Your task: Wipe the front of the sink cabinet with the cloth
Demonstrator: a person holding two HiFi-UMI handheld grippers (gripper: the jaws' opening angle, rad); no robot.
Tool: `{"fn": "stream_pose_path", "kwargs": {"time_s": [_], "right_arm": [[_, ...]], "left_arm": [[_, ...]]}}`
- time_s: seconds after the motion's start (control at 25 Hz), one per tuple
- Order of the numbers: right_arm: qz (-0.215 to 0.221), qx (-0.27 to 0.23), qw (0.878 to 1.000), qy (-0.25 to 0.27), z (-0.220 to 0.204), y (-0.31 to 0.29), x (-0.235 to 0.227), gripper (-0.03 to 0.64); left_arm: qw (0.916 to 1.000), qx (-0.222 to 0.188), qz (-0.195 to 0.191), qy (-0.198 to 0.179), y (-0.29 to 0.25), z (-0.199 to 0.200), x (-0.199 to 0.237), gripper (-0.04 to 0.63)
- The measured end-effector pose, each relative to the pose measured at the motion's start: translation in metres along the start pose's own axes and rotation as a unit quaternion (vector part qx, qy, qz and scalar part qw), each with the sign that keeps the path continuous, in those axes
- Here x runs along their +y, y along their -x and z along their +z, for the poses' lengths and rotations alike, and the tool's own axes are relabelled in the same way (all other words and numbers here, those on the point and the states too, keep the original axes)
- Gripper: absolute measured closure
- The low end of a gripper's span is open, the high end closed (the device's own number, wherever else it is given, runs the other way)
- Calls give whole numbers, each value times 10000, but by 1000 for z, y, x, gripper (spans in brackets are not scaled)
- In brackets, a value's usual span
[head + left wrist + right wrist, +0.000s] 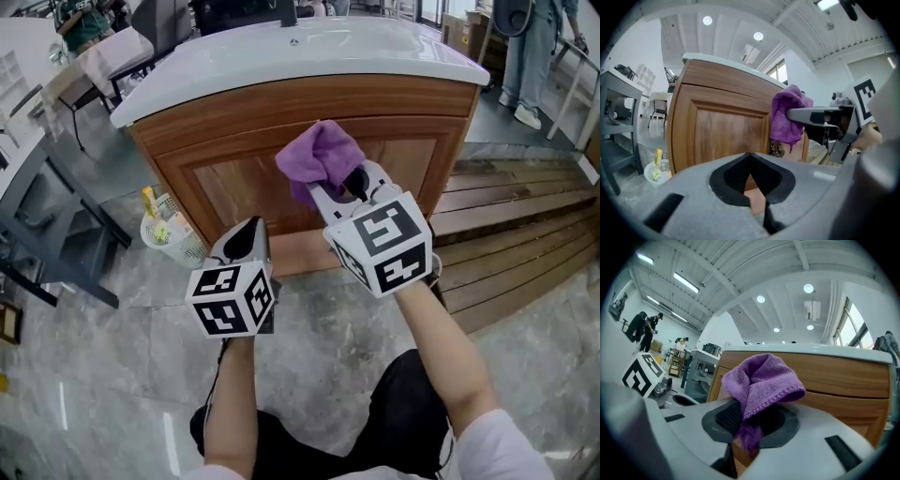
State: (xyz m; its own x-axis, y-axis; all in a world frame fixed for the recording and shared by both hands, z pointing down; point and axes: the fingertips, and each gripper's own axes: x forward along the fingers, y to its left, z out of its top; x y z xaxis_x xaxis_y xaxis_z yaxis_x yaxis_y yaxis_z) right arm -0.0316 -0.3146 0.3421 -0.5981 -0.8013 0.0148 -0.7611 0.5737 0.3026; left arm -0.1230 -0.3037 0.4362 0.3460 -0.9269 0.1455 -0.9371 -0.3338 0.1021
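Your right gripper (345, 192), jaws clamped on the purple cloth (321, 155), holds it nearest the wooden cabinet front (230, 183) straight ahead, while your left gripper (246, 232), jaws together and empty, hangs lower alongside.

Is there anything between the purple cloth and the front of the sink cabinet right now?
Nothing visible. The right tool holds the purple cloth right up by the cabinet front, with no object between them. The left tool sits lower left, out of the path.
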Motion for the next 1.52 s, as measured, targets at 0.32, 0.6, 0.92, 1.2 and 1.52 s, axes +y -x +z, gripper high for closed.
{"fn": "stream_pose_path", "kwargs": {"time_s": [0.32,0.6,0.92,1.2,1.52], "right_arm": [[804,-78,9965,-194,-2,-68,101,543],[1127,-31,9933,-238,-22,-114,162,543],[1156,29,9929,-273,-38,-146,189,543],[811,102,9965,-183,-46,-138,164,543],[479,212,9983,-269,-55,-108,117,543]], "left_arm": [[9984,-83,564,-33,24,-2,67,591],[9961,-94,876,-13,41,-8,111,591],[9947,-48,1024,1,54,-12,138,591],[9956,25,907,-218,45,-14,122,591],[9978,154,612,-213,29,-23,84,591]]}}
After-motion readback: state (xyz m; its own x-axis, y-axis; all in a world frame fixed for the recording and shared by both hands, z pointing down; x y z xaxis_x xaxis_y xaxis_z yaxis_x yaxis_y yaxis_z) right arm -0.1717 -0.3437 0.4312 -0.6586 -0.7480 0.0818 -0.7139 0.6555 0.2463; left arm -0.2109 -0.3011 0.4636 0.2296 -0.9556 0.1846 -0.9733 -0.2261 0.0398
